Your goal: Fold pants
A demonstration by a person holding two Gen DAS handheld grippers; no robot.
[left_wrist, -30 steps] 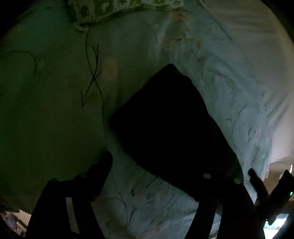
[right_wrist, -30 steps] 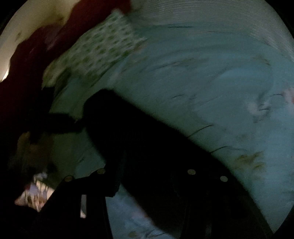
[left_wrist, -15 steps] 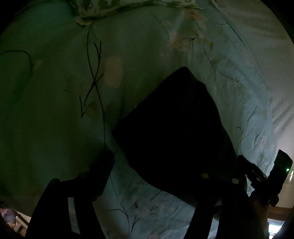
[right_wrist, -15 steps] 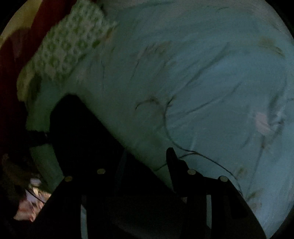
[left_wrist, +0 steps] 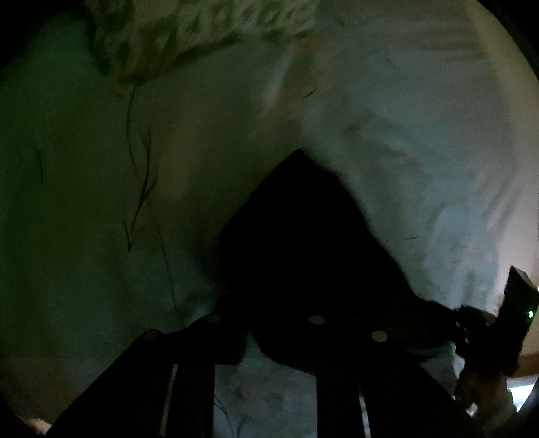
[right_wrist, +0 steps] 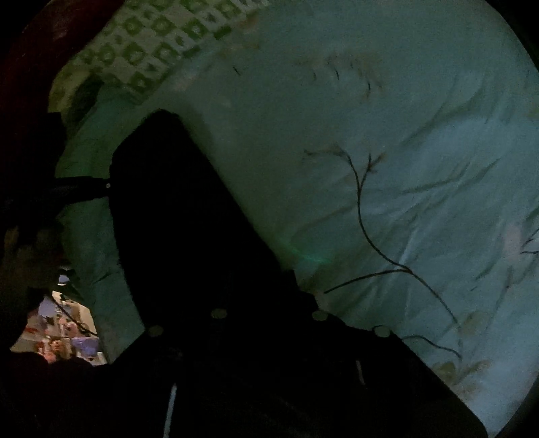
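The black pants [left_wrist: 303,249] lie folded into a dark slab on a pale blue floral bedsheet [left_wrist: 188,175]. My left gripper [left_wrist: 266,325] points steeply down at their near corner. Its jaws are closing, with dark cloth pinched between the fingers. My right gripper [right_wrist: 269,303] sits on the near end of the pants [right_wrist: 188,215], its jaws likewise closing with fabric between them. Each view catches the other tool: the right gripper [left_wrist: 515,303] at the right edge, the left gripper [right_wrist: 77,188] at the left. The pads themselves are lost in the dark.
A green-patterned pillow [left_wrist: 202,30] [right_wrist: 151,50] lies at the head of the bed. The bedsheet [right_wrist: 404,168] stretches wide to the right of the pants. The bed's edge and cluttered floor [right_wrist: 67,330] show at lower left.
The left jaws stood wide apart beside the pants and have now come together on their near corner. The right jaws narrowed onto the cloth, and that hand moved and rolled.
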